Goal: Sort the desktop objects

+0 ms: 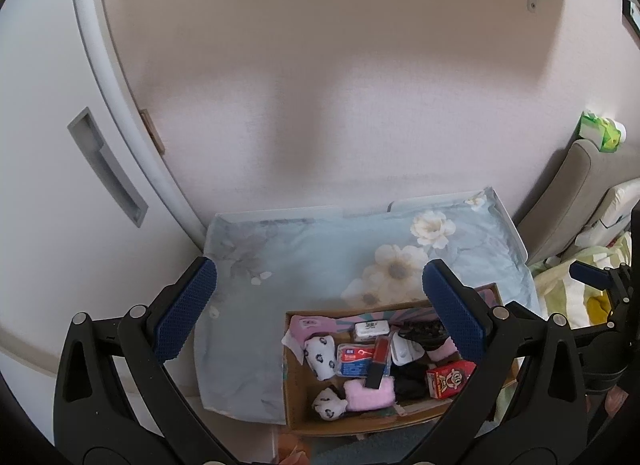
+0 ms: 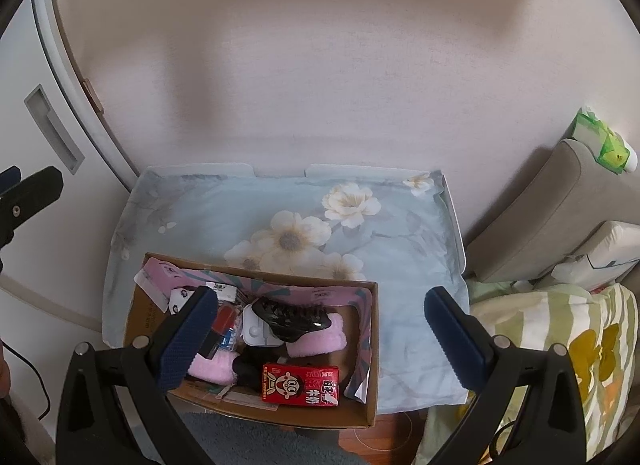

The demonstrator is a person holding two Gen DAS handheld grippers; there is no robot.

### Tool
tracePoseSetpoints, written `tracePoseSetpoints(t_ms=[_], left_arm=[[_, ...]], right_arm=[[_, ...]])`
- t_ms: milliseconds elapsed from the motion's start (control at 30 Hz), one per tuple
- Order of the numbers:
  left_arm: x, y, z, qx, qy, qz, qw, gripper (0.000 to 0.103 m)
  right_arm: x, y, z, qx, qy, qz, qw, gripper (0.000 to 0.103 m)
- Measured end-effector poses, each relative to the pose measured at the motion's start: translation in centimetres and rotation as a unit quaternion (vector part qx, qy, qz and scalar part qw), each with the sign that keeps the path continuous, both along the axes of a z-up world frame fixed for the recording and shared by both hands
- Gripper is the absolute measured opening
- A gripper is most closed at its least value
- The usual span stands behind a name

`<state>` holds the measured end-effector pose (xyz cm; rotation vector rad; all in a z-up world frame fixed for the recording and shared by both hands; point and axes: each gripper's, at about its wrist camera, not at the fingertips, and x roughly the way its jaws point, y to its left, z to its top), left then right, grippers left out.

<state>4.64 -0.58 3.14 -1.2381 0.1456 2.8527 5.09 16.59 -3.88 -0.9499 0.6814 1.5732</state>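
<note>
"Where are the things to sort?"

"All in the cardboard box [image 2: 372, 349], down below both my tongs. The red milk carton [image 2: 301, 382] lies nearest me."

"Are your tongs holding anything?"

"No. My left tongs [image 1: 320, 313] and right tongs [image 2: 320, 339] are both wide open, up high, tipped down."

"How will you grab well?"

"Go down slowly, pinch one thing only."

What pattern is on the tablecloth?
Pale blue tablecloth with cream flowers; right wrist view shows it best.
</note>
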Motion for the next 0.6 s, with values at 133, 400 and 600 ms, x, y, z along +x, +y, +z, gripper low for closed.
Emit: tracePoseSetpoints(t_ms=[133,400,600], left_arm=[[-0.07,-0.06,0.1,0.004,0.002,0.0,1.0,0.103],[-0.03,-0.23,0.05,0.009,0.001,-0.004,0.9999,0.103],[0.06,-0.25,0.11,0.009,0.007,-0.005,0.9999,0.103]], right_arm=[[0.03,0.03,0.15,0.001,-0.003,-0.003,1.0,0.102],[-0.14,0.0,0.14,-0.001,-0.006,-0.005,1.0,0.102],[-0.38,-0.18,0.06,-0.003,-0.007,-0.005,1.0,0.102]])
